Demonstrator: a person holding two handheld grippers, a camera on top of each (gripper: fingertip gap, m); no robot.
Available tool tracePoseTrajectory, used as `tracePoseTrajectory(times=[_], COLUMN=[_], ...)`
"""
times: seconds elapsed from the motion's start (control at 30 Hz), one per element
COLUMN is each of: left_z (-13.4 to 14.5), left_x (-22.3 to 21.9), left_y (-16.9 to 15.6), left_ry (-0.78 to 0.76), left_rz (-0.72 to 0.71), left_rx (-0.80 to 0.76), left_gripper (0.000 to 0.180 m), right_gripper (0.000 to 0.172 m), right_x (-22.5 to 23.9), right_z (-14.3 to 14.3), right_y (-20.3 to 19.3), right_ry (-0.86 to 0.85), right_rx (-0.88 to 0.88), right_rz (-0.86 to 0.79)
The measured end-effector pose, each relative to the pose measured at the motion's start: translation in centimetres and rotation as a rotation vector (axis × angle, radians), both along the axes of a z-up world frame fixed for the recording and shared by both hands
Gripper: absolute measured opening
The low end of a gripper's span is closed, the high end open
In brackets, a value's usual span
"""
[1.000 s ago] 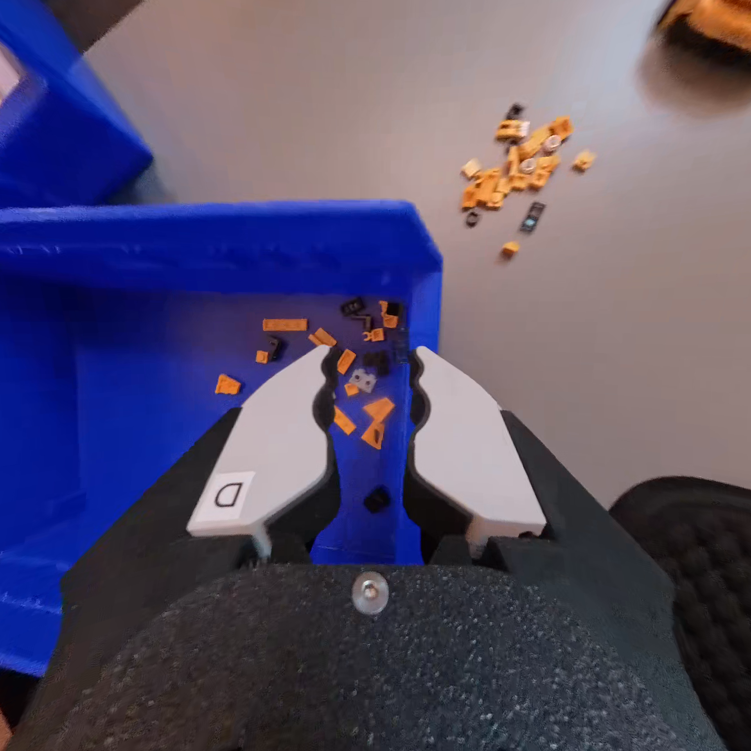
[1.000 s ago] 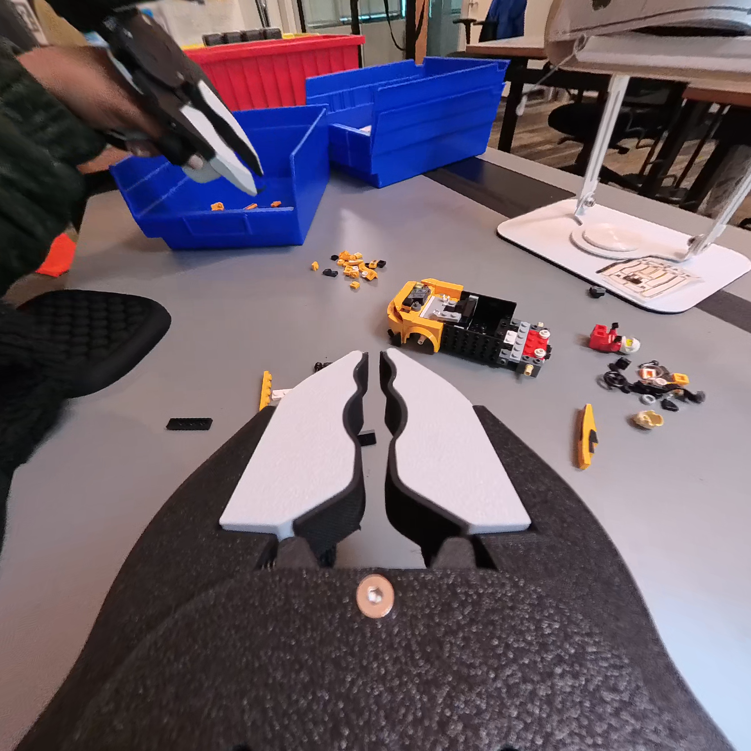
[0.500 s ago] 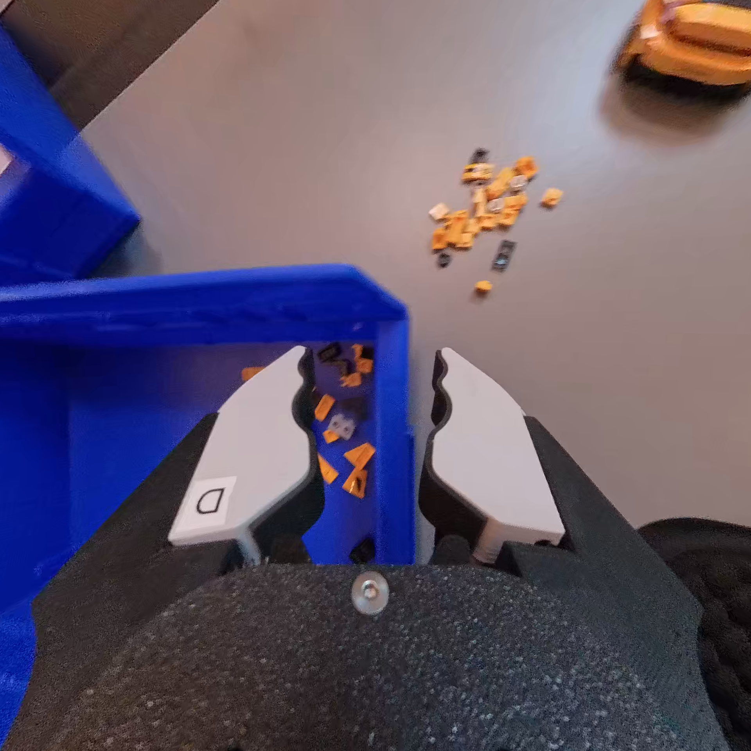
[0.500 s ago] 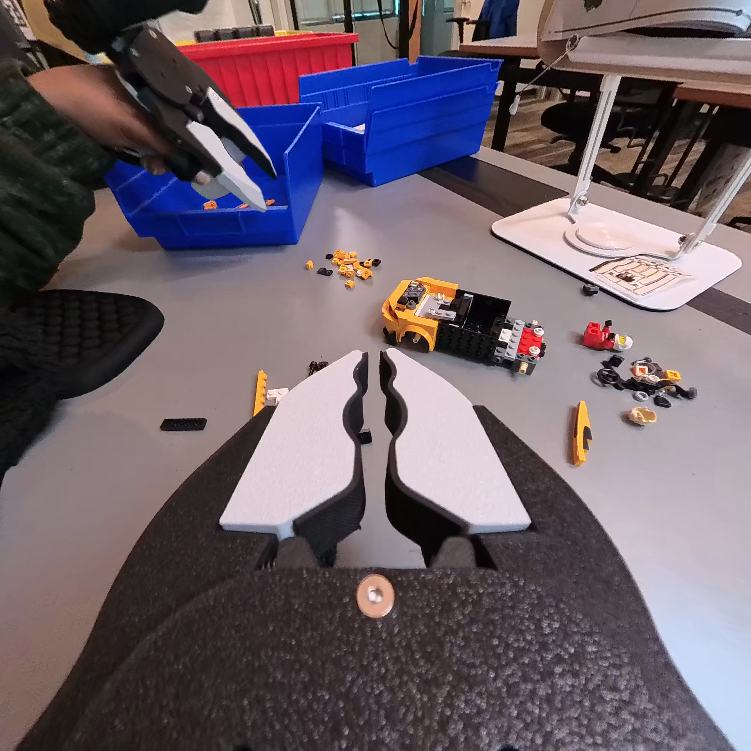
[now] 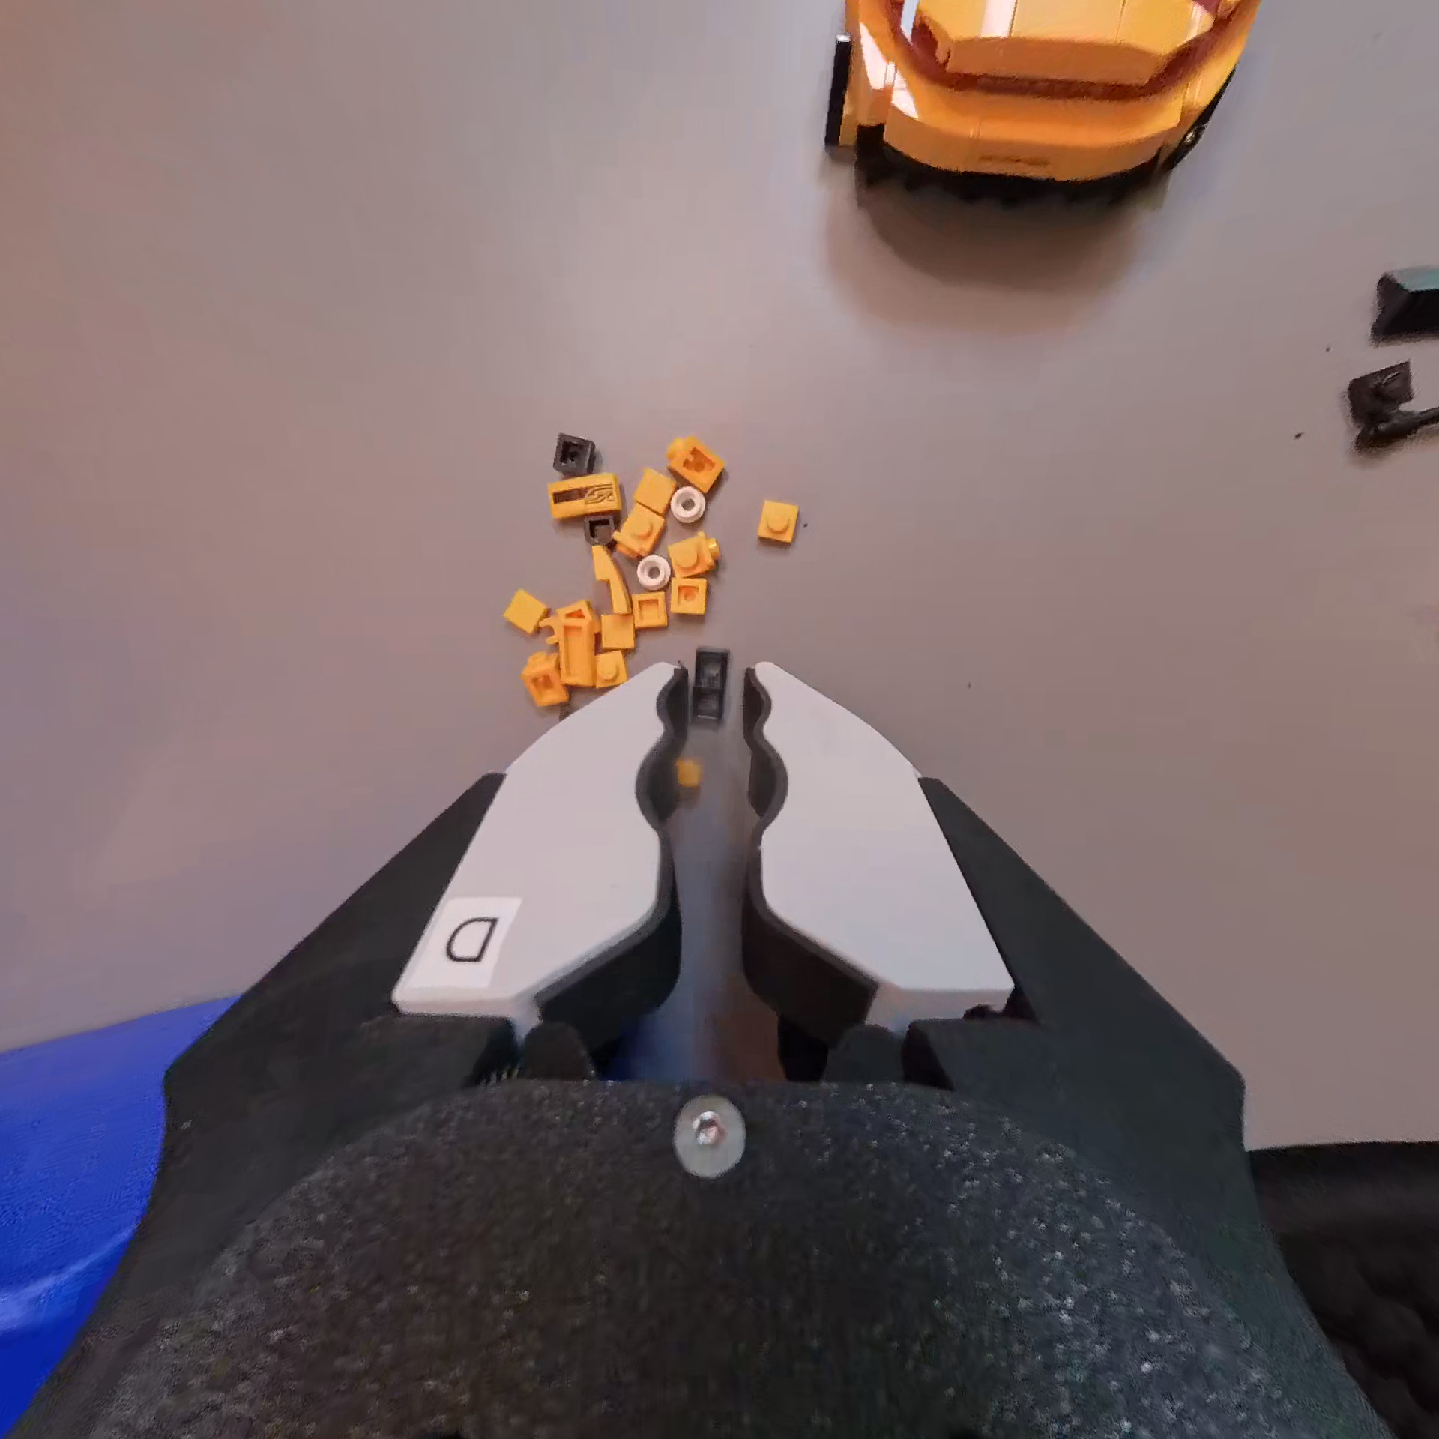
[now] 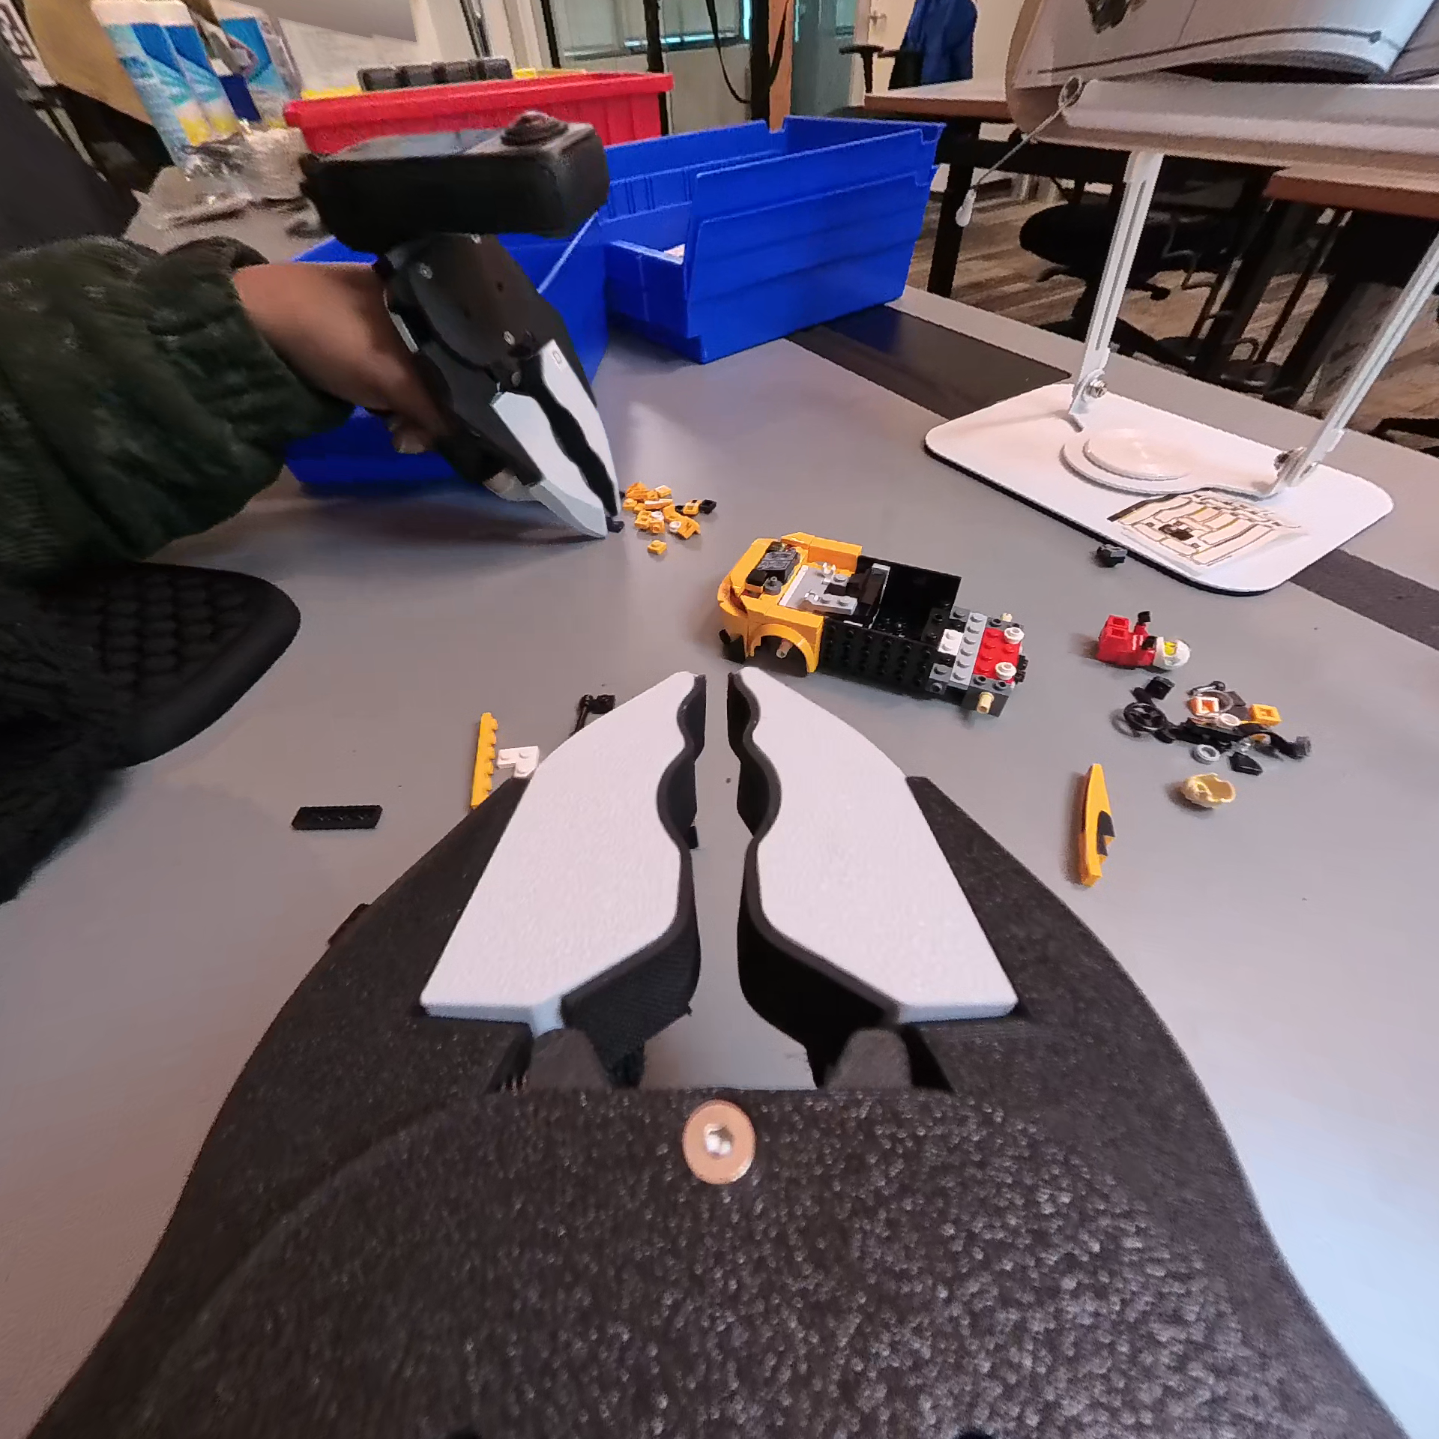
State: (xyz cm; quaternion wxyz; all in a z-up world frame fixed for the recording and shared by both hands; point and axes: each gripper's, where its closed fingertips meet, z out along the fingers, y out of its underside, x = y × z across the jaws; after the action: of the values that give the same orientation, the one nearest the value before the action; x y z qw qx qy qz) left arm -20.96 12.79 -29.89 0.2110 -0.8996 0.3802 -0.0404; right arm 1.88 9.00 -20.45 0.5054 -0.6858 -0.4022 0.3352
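Note:
My left gripper (image 5: 715, 676) is low over the grey table, at the near edge of a pile of small orange pieces (image 5: 638, 576). A small black brick (image 5: 710, 685) stands between its fingertips. The jaws are narrow, but a thin gap shows beside the right pad, so the brick is not gripped. One orange piece (image 5: 687, 772) lies on the table under the fingers. In the right wrist view the left gripper (image 6: 603, 525) touches down beside the pile (image 6: 662, 510). My right gripper (image 6: 716, 681) hovers over the table, its pads nearly together with nothing between them.
A half-built yellow and black brick car (image 6: 856, 615) stands mid-table. Blue bins (image 6: 779, 233) and a red bin (image 6: 483, 105) are at the back. A white lamp base (image 6: 1129, 467) is at the right, with loose parts (image 6: 1215, 724) nearby. A black mat (image 6: 140, 662) lies at the left. About 25 cm separates my left fingertips from my right.
My left gripper left the blue bin and came down at the pile on the table. Its jaws widened, then narrowed around the black brick. The right gripper has stayed put.

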Motion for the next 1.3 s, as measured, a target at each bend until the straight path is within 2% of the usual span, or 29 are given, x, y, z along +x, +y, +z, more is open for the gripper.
tracePoseTrajectory(times=[0.03, 0.13, 0.23, 0.3, 0.37, 0.4, 0.43, 0.47, 0.57, 0.67, 0.8, 0.93, 1.03, 1.17, 1.3], left_z=[-0.1, 0.2, 3.5, 6.4, 7.9, 7.9, 7.6, 7.1, 5.9, 5.7, 6.4, 8.6, 9.2, 8.0, 7.2], left_x=[0.3, 0.2, -1.1, -3.6, -7.1, -8.9, -10.5, -12.0, -13.3, -12.5, -11.1, -4.7, 0.5, 5.0, 8.2], left_y=[-0.2, -1.1, -2.3, -2.4, -2.5, -2.7, -2.9, -3.2, -3.8, -3.7, -3.4, -3.5, -4.1, -5.3, -6.4], left_ry=[-0.022, -0.001, -0.009, -0.008, 0.016, 0.029, 0.047, 0.071, 0.079, 0.050, 0.040, -0.130, -0.211, -0.256, -0.318], left_rz=[-0.004, -0.029, -0.008, 0.081, 0.205, 0.270, 0.330, 0.374, 0.406, 0.370, 0.306, 0.106, -0.059, -0.215, -0.310], left_rx=[-0.024, -0.031, 0.066, 0.164, 0.204, 0.197, 0.173, 0.147, 0.129, 0.162, 0.216, 0.290, 0.313, 0.293, 0.261], left_gripper=[0.007, 0.007, 0.007, 0.007, 0.007, 0.009, 0.023, 0.029, 0.042, 0.051, 0.062, 0.052, 0.048, 0.046, 0.042], right_gripper=[0.005, 0.005, 0.005, 0.005, 0.005, 0.005, 0.005, 0.005, 0.006, 0.007, 0.009, 0.023, 0.025, 0.019, 0.000], right_x=[0.1, 0.6, 1.3, 1.7, 2.0, 2.1, 2.2, 2.3, 2.8, 3.2, 2.9, 1.2, 0.3, 0.8, 0.5], right_z=[0.0, 0.0, 0.1, -0.1, -0.5, -0.6, -0.7, -0.6, -0.3, -0.7, -2.6, -5.4, -7.2, -9.3, -9.4], right_y=[0.1, 0.8, 1.6, 2.1, 2.5, 2.6, 2.8, 2.9, 3.0, 3.0, 2.7, 3.1, 3.9, 5.1, 4.7], right_ry=[0.001, -0.020, -0.063, -0.113, -0.167, -0.182, -0.188, -0.184, -0.173, -0.211, -0.268, -0.394, -0.498, -0.644, -0.639], right_rx=[0.003, 0.042, 0.108, 0.143, 0.163, 0.169, 0.166, 0.156, 0.132, 0.103, 0.016, -0.033, -0.062, -0.159, -0.187], right_rz=[-0.008, -0.058, -0.124, -0.155, -0.168, -0.172, -0.177, -0.182, -0.190, -0.179, -0.114, -0.037, -0.002, -0.021, 0.038])
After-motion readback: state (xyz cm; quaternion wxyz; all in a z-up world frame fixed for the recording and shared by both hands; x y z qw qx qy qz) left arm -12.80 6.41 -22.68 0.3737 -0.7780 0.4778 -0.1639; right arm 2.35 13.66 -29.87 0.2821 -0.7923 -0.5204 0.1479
